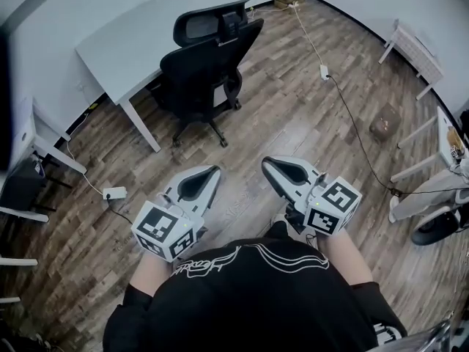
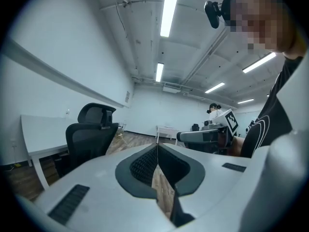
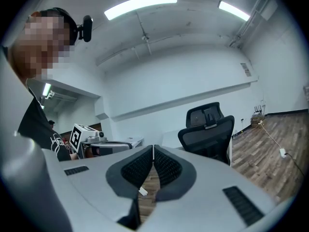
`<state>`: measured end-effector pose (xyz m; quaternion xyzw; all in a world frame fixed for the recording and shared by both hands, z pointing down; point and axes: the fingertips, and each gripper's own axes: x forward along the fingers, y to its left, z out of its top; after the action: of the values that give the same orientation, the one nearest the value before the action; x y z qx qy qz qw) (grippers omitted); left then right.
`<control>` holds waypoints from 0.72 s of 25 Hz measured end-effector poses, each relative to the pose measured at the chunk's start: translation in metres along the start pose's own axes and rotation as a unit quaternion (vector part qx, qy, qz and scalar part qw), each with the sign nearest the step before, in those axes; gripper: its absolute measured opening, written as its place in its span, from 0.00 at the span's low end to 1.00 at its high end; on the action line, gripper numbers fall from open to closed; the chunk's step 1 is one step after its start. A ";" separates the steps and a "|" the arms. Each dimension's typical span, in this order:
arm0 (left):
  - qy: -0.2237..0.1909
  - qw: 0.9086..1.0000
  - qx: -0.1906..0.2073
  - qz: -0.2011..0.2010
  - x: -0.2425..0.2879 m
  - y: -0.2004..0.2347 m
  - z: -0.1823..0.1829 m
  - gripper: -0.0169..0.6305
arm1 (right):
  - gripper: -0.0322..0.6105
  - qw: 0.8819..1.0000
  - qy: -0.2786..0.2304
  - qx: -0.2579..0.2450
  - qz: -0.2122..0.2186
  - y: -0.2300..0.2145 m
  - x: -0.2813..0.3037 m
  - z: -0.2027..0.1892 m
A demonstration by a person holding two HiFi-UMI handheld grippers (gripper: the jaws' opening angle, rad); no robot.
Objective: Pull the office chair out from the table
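Office chair (image 1: 201, 68), left gripper (image 1: 214, 170), right gripper (image 1: 268, 161) level

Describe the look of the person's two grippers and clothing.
The left gripper and right gripper are pale grey, tapering shells with dark ribbed pads; each carries a white cube with black square markers. The person wears a black top with white line print.

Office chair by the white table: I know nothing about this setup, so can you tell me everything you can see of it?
The office chair is black, with a mesh-looking backrest, a separate headrest on top and a star-shaped base. It stands upright on the wooden floor, close beside the long edge of the white table, and its back seems turned toward the person. Only the floor touches it. The left gripper and right gripper are well short of it.
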<state>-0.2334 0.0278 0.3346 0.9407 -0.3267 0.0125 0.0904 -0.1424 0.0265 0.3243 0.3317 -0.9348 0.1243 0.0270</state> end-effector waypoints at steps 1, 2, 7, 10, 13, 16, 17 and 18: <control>0.000 1.000 0.002 0.005 0.001 0.003 0.001 0.04 | 0.11 1.000 -0.001 -0.001 0.001 -0.003 0.001 0.001; 0.000 1.000 0.004 0.010 0.002 0.006 0.002 0.04 | 0.11 1.000 -0.002 -0.002 0.003 -0.006 0.003 0.003; -0.001 0.999 0.014 0.037 0.021 0.022 0.009 0.04 | 0.11 1.000 -0.003 -0.007 0.022 -0.035 0.016 0.013; 0.008 0.999 0.021 0.048 0.042 0.033 0.008 0.04 | 0.11 0.999 -0.005 -0.008 0.036 -0.062 0.026 0.020; 0.014 0.998 0.019 0.062 0.070 0.050 0.010 0.04 | 0.11 0.999 -0.003 -0.012 0.046 -0.096 0.040 0.028; 0.019 0.997 0.012 0.078 0.106 0.070 0.014 0.04 | 0.11 0.998 0.007 -0.014 0.057 -0.136 0.053 0.035; 0.021 0.996 0.012 0.083 0.120 0.076 0.015 0.04 | 0.11 0.998 0.009 -0.014 0.061 -0.150 0.056 0.038; 0.024 0.996 0.012 0.087 0.134 0.082 0.015 0.04 | 0.11 0.998 0.011 -0.014 0.064 -0.165 0.059 0.041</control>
<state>-0.1793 -0.1197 0.3439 0.9090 -0.4053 0.0465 0.0855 -0.0832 -0.1436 0.3278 0.2692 -0.9554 0.1160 0.0343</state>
